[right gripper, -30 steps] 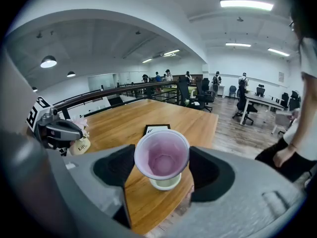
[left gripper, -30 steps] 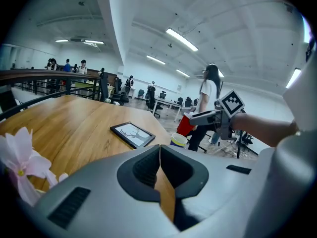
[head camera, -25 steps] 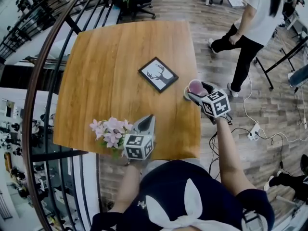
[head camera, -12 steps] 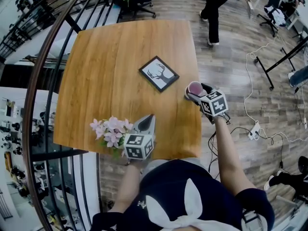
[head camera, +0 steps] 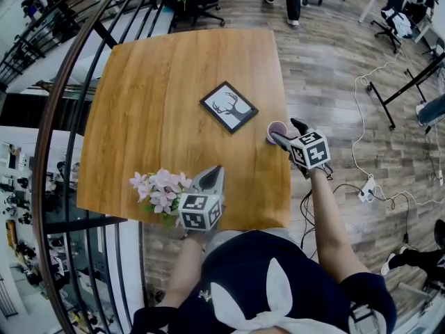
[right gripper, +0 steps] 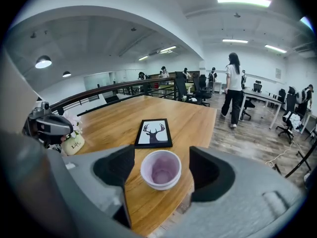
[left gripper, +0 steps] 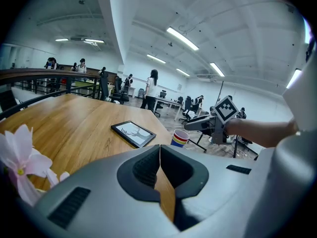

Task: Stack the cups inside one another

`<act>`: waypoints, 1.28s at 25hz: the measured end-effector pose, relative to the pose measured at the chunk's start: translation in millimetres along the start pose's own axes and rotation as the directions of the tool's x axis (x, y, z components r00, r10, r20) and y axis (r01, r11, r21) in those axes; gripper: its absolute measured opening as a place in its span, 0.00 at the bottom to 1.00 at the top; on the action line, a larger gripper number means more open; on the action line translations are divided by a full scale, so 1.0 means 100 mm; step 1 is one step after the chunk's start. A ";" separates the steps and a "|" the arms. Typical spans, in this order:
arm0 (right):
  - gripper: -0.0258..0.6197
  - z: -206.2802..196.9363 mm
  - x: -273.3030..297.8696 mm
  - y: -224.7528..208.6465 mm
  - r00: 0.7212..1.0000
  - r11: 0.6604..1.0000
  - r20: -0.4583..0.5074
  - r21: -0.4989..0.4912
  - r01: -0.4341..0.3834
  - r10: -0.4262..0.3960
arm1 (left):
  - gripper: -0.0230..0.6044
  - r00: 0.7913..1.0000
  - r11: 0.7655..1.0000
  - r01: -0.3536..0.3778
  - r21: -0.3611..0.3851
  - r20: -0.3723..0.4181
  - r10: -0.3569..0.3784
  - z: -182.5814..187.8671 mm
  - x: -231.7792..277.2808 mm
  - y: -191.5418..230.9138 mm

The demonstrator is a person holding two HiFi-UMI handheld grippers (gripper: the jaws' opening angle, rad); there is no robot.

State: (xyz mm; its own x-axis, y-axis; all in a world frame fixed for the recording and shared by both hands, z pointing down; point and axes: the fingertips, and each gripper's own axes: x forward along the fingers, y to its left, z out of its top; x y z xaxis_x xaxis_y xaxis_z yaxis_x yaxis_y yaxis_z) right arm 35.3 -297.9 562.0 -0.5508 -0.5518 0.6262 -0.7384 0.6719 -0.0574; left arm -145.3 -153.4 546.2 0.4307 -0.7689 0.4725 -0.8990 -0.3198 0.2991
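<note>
A: Where do we see the cups [head camera: 277, 129]?
B: Right of centre, at the desk [head camera: 174, 96] edge, untouched between the parted jaws of our right hand-held gripper [head camera: 285, 132].
A: Our left hand-held gripper [left gripper: 160, 155]?
B: Jaws together, empty.

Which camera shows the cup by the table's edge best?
The right gripper view: the cup sits close and large between the open jaws, inside visible. The head view shows it tiny from above; the left gripper view shows its striped side.
</note>
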 end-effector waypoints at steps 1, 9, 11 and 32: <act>0.57 0.03 -0.02 0.00 1.000 1.000 0.011 -0.001 0.004 -0.004 | 0.07 1.000 1.000 0.000 -0.001 0.000 0.000 0.00 0.00 0.00; 0.12 0.47 -0.32 0.16 0.984 0.997 0.180 -0.072 0.015 -0.002 | 0.07 1.000 1.000 -0.002 0.002 0.010 0.002 0.01 -0.01 -0.01; 0.04 0.61 -0.45 0.21 0.971 0.995 0.236 -0.089 0.045 -0.023 | 0.07 1.000 1.000 -0.003 0.004 0.011 0.003 0.01 -0.03 -0.02; 0.04 0.87 -1.01 1.10 0.928 0.964 0.340 -0.260 -0.063 0.153 | 0.07 0.999 1.000 -0.004 0.020 0.038 0.004 0.03 -0.15 -0.19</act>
State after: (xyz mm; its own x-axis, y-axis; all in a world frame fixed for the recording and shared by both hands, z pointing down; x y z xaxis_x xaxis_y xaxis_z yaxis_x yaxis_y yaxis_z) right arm -23.8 -211.1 424.6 -0.7562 -0.5775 0.3075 -0.5755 0.8107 0.1074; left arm -135.3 -137.8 530.7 0.4243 -0.7903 0.4420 -0.9023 -0.3276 0.2803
